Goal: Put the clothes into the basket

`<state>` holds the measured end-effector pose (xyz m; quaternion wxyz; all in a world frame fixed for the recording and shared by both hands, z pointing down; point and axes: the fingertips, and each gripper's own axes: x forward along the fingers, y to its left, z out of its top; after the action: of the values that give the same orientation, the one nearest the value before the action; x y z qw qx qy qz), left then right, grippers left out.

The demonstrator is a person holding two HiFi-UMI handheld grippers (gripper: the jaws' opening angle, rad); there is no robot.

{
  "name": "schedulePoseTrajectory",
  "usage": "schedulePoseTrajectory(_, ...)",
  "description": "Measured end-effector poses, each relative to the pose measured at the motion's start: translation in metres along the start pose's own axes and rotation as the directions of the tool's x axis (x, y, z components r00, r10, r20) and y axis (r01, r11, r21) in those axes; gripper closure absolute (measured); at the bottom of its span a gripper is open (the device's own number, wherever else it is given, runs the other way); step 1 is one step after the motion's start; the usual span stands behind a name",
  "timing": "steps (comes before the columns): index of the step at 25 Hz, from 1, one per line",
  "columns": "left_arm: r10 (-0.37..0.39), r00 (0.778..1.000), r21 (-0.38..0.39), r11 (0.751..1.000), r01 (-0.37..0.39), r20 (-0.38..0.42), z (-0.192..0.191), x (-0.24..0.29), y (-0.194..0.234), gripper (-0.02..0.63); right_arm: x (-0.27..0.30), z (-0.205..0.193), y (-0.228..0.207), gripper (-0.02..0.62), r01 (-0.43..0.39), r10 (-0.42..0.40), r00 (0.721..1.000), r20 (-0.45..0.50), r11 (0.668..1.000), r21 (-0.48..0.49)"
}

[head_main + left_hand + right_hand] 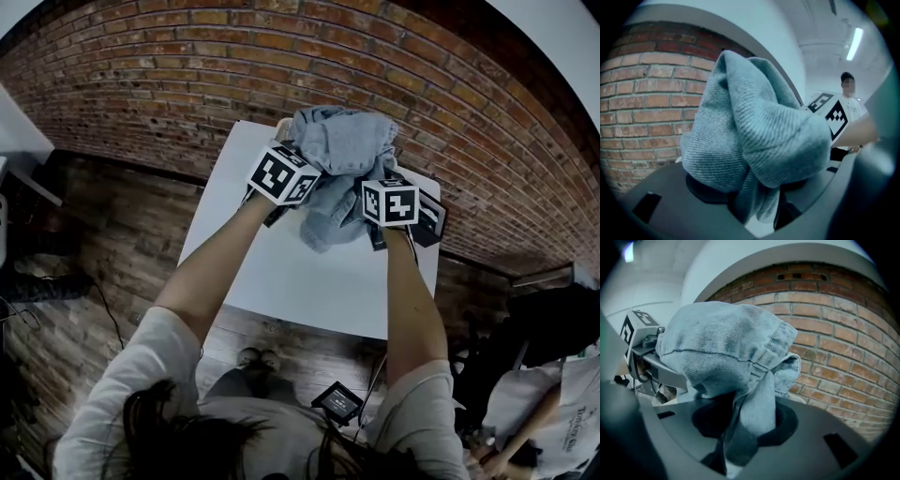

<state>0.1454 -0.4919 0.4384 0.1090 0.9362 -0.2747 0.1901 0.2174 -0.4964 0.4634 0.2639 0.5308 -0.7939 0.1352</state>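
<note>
Left hand-held gripper pinching blue-grey garment | right hand-held gripper pinching same garment | over white table

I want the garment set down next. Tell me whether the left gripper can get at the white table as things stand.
Probably yes: the left gripper is over the white table, whose top looks bare. But its jaws are shut on the denim garment, which the right gripper holds too.

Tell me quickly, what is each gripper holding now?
Left gripper: closed on the crumpled pale blue denim garment.
Right gripper: closed on the same garment.
</note>
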Motion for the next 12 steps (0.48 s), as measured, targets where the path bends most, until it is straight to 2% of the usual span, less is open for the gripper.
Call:
schedulePoseTrajectory(3, -0.038, 0.994, -0.102, 0.994, 0.028, -0.100, -0.020, 0.007, 0.002, 0.330, 0.011, -0.021, 0.004, 0.449, -0.049, 0.056, 0.992, -0.111, 0.997, 0.060)
schedulePoseTrajectory(6, -0.087, 0.980, -0.211, 0.976, 0.048, -0.180, -0.032, 0.013, 0.006, 0.328, 0.017, -0.033, 0.007, 0.449, -0.079, 0.103, 0.975, -0.197, 0.989, 0.122)
schedulePoseTrajectory(9, -0.132, 0.963, -0.318, 0.947, 0.052, -0.235, -0.045, 0.019, 0.009, 0.328, 0.022, -0.044, 0.008, 0.443, -0.076, 0.114, 0.960, -0.256, 0.985, 0.154)
schedulePoseTrajectory(12, -0.156, 0.958, -0.423, 0.905, 0.040, -0.242, -0.059, 0.023, 0.018, 0.309, 0.027, -0.052, 0.006, 0.417, -0.055, 0.095, 0.954, -0.285, 0.988, 0.145)
